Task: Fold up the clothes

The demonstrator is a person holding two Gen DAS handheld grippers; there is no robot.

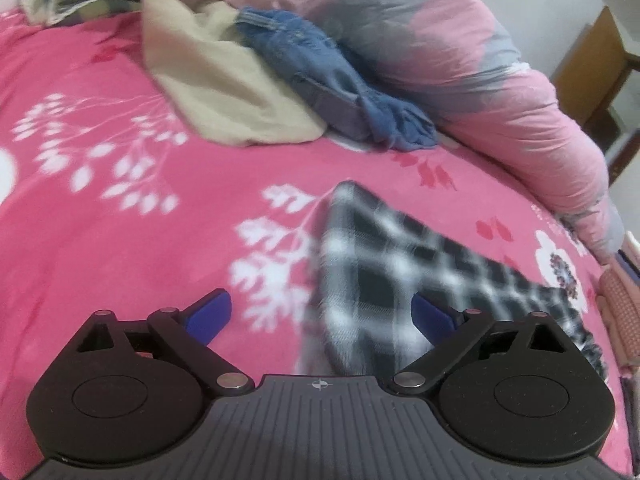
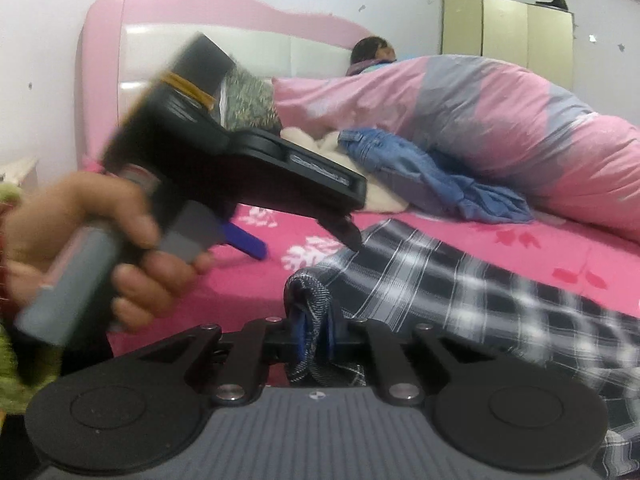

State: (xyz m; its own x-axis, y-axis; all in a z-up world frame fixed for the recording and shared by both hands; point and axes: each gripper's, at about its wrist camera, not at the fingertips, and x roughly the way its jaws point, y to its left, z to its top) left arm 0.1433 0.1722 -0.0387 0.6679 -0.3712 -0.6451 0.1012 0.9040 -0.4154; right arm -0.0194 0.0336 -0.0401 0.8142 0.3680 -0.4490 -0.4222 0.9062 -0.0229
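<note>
A black-and-white plaid garment (image 1: 404, 264) lies on the pink floral bed sheet (image 1: 100, 208). My left gripper (image 1: 320, 316) is open, its blue pads wide apart, with an edge of the plaid cloth lying between them. In the right wrist view my right gripper (image 2: 314, 338) is shut on a bunched corner of the plaid garment (image 2: 460, 292). The left gripper (image 2: 304, 240) shows there too, held in a hand just above the cloth's far edge.
A beige garment (image 1: 224, 92) and blue jeans (image 1: 328, 76) lie heaped against a pink and grey duvet (image 1: 460, 52) at the back. A person (image 2: 374, 52) lies under the duvet by the pink headboard (image 2: 208, 20). A wardrobe (image 2: 508, 36) stands behind.
</note>
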